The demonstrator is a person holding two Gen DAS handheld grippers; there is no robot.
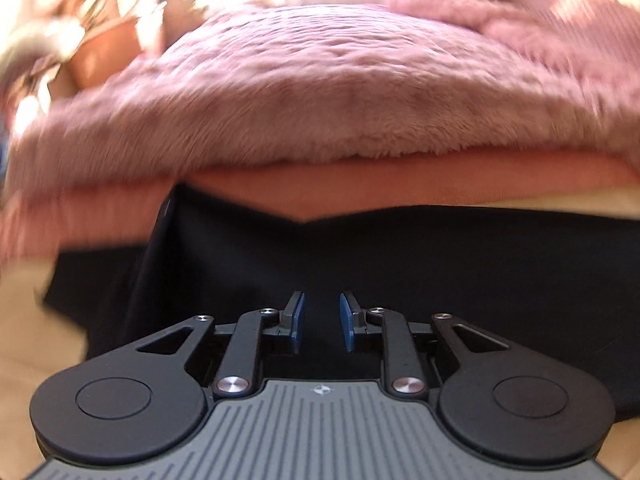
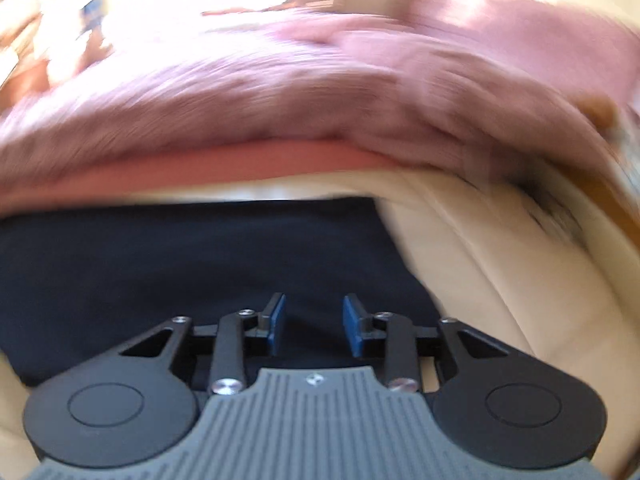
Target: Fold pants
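Dark navy pants (image 1: 360, 264) lie flat on a cream sheet, spread across the lower half of the left wrist view. My left gripper (image 1: 322, 322) hangs over them, open, its blue pads apart with only dark cloth seen below the gap. In the right wrist view the same pants (image 2: 180, 256) fill the left and middle, their right edge running down beside cream sheet. My right gripper (image 2: 314, 324) is open above that cloth, nothing pinched between its pads. Both views are blurred.
A fluffy pink blanket (image 1: 320, 92) with a salmon layer under it lies just beyond the pants. Cream bed sheet (image 2: 500, 280) shows to the right. Blurred furniture and bright light sit at the far left and top (image 1: 100, 40).
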